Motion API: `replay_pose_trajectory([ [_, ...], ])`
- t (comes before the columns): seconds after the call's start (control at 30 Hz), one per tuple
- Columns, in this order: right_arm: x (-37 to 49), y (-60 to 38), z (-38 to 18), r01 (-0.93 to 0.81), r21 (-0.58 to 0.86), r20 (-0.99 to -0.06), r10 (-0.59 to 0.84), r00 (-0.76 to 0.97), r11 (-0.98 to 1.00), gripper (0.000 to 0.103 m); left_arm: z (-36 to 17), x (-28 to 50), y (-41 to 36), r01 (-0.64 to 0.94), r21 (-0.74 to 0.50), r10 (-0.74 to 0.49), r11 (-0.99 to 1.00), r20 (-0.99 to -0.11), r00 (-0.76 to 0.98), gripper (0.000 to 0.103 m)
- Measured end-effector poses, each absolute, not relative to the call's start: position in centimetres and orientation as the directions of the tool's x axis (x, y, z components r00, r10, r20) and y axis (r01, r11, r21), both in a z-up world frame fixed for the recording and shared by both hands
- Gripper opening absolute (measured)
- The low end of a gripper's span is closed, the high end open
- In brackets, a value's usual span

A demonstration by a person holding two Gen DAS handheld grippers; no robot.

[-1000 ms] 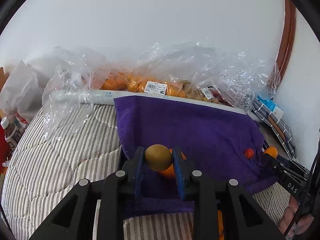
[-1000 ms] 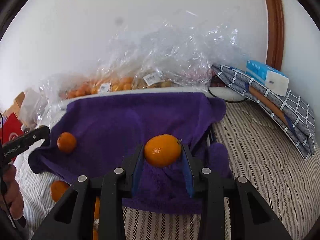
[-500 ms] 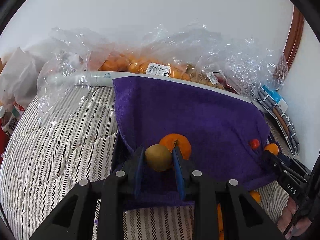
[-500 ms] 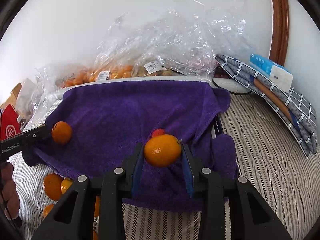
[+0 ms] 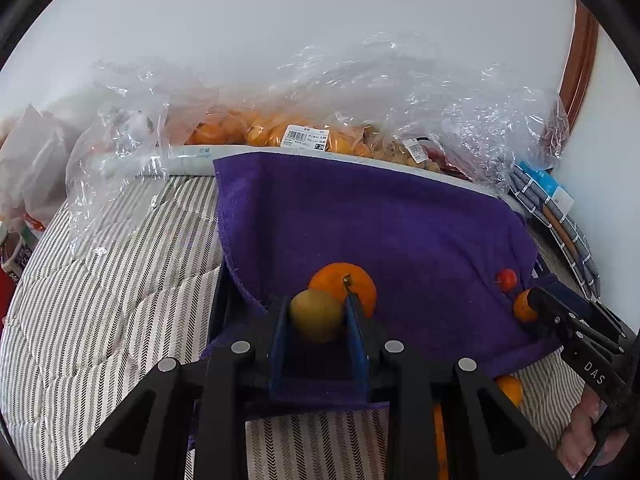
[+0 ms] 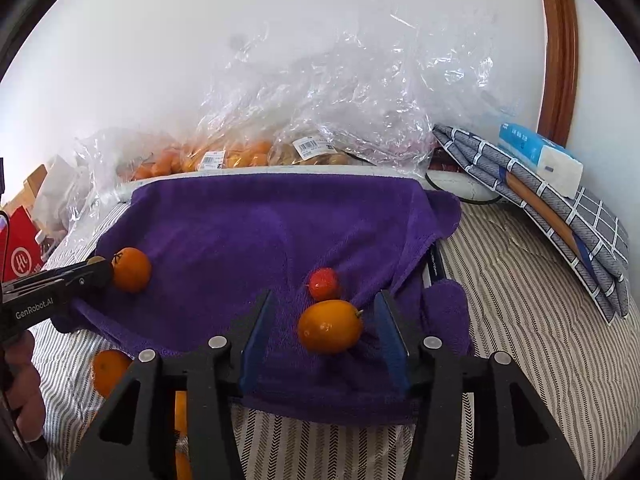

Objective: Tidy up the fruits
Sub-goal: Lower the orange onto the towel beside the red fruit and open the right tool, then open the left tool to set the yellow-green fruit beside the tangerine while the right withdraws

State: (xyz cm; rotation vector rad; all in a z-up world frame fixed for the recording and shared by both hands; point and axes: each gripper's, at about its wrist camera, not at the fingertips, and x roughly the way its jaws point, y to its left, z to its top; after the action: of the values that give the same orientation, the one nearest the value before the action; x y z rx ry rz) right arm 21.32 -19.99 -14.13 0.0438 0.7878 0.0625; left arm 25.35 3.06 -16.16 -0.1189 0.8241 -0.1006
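Note:
In the left wrist view my left gripper (image 5: 317, 304) is shut on a yellow-brown fruit (image 5: 316, 316) just above the near edge of the purple towel (image 5: 380, 220). Right behind it an orange (image 5: 352, 282) lies on the towel. In the right wrist view my right gripper (image 6: 325, 296) is opening. An oval orange fruit (image 6: 330, 330) rests on the towel (image 6: 260, 220) between the blue pads, and neither pad touches it. A small red fruit (image 6: 323, 283) lies just beyond it. The left gripper's tip (image 6: 98, 268) shows beside the orange (image 6: 131, 269) at far left.
Clear plastic bags of fruit (image 6: 240, 156) line the wall behind the towel. A folded checked cloth (image 6: 560, 220) with a tissue pack (image 6: 540, 158) lies at the right, and a red box (image 6: 20, 256) stands at the left. More oranges (image 6: 107, 372) sit on the striped bedding (image 6: 520, 300).
The right gripper's jaws have spread and let go of the oval orange fruit, which now lies on the towel. Both views have tipped down slightly. The left grip is unchanged.

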Motion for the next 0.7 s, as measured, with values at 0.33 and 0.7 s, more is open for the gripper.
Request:
replay_pose_trajectory([
  [0.33, 21.3, -20.8, -14.1, -0.009, 0.075, -0.7, 0.059, 0.712, 0.997, 0.053, -16.2, 25.6, 4.0, 0.033, -0.214, -0.182, 0.976, -0.729, 0.659, 0.027],
  [0.7, 21.0, -21.2, -13.7, -0.005, 0.082, -0.686, 0.06, 0.726, 0.997, 0.053, -16.5, 25.5, 4.1, 0.038, -0.244, -0.209, 0.969, -0.728, 0.653, 0.027],
])
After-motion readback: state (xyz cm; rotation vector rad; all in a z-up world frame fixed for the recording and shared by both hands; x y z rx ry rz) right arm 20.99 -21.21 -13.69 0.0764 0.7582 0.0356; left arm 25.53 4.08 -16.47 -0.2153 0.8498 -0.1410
